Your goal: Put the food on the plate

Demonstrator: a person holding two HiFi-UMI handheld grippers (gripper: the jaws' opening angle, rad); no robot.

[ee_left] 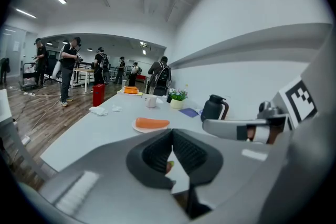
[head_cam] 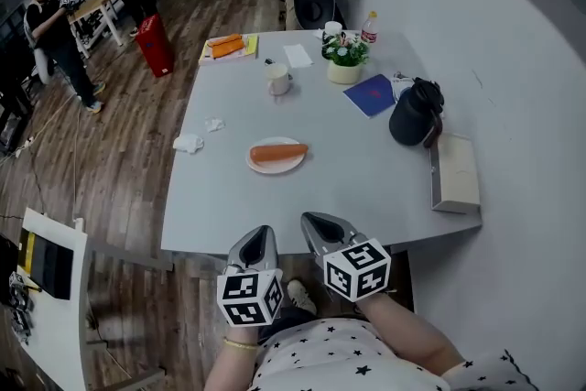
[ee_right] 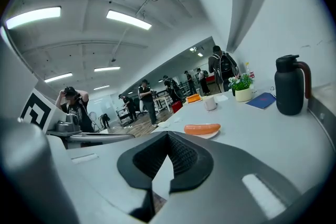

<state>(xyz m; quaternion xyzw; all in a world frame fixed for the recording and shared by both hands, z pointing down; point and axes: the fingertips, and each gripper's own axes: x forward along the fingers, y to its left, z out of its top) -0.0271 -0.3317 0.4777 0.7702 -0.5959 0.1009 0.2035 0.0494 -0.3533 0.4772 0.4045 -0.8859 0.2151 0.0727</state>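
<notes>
An orange sausage [head_cam: 278, 152] lies on a small white plate [head_cam: 276, 166] near the middle of the grey table [head_cam: 366, 188]. The same sausage [ee_left: 152, 123] and plate [ee_left: 143, 129] show ahead in the left gripper view, and the sausage [ee_right: 202, 128] shows on its plate [ee_right: 212, 135] in the right gripper view. My left gripper [head_cam: 259, 236] and right gripper [head_cam: 316, 222] hover side by side at the table's near edge, well short of the plate. Both are shut with nothing between the jaws.
A white mug [head_cam: 278, 80], a potted plant [head_cam: 345, 56], a blue booklet [head_cam: 371, 94], a black jug [head_cam: 414, 114] and a long box [head_cam: 454, 171] stand on the table. Crumpled tissues [head_cam: 189, 143] lie at its left edge. People stand far off.
</notes>
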